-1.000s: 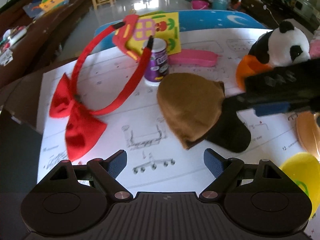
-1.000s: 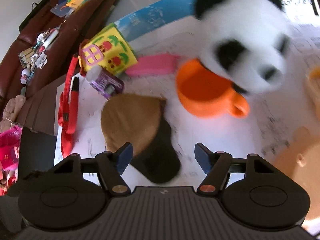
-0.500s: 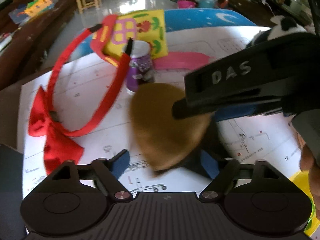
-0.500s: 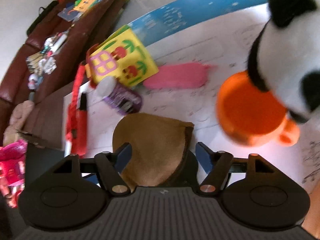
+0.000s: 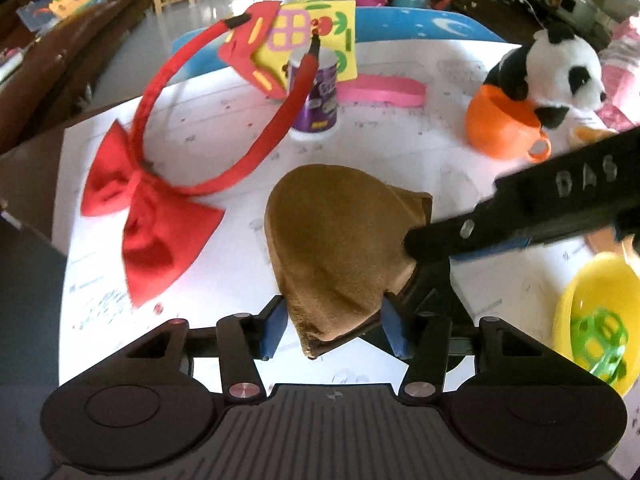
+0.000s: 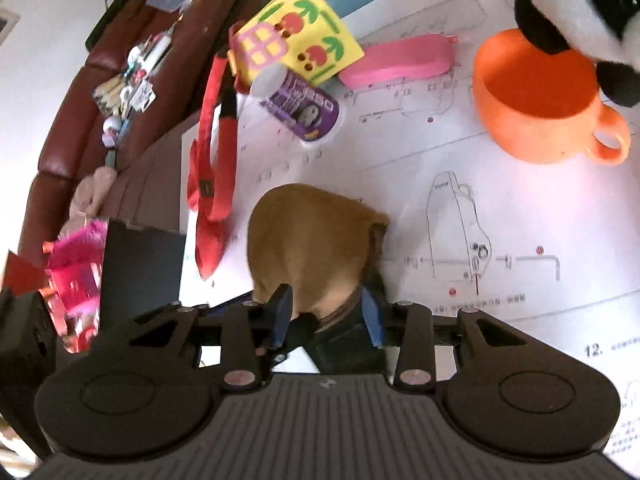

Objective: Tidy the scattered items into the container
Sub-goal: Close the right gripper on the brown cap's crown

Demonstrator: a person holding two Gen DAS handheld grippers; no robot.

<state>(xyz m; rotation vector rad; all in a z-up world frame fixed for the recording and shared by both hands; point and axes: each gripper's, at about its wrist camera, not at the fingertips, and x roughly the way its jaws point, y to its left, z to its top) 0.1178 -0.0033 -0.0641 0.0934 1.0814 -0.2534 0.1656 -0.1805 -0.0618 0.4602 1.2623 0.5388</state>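
A brown cloth cap (image 5: 340,240) with a dark lining lies on the white printed sheet (image 5: 224,128). My left gripper (image 5: 335,330) straddles its near tip; the jaws are closing and both blue pads touch the fabric. My right gripper (image 6: 326,314) is closing on the cap's (image 6: 308,240) dark-lined end, and cloth fills the gap between its pads. In the left wrist view the right gripper (image 5: 422,256) reaches in from the right onto that same end. The cap's underside is hidden.
A red bow headband (image 5: 160,216) lies left of the cap. Behind stand a purple cup (image 5: 316,96), a yellow foam house (image 5: 304,40) and a pink case (image 5: 384,90). An orange cup (image 5: 500,128) with a panda plush (image 5: 560,64) is far right; a yellow bowl (image 5: 580,300) holds a green ball.
Both grippers came down onto the brown cap, which now sits between their fingers. Both pairs of jaws have narrowed. The right gripper shifted from the panda and orange cup toward the cap.
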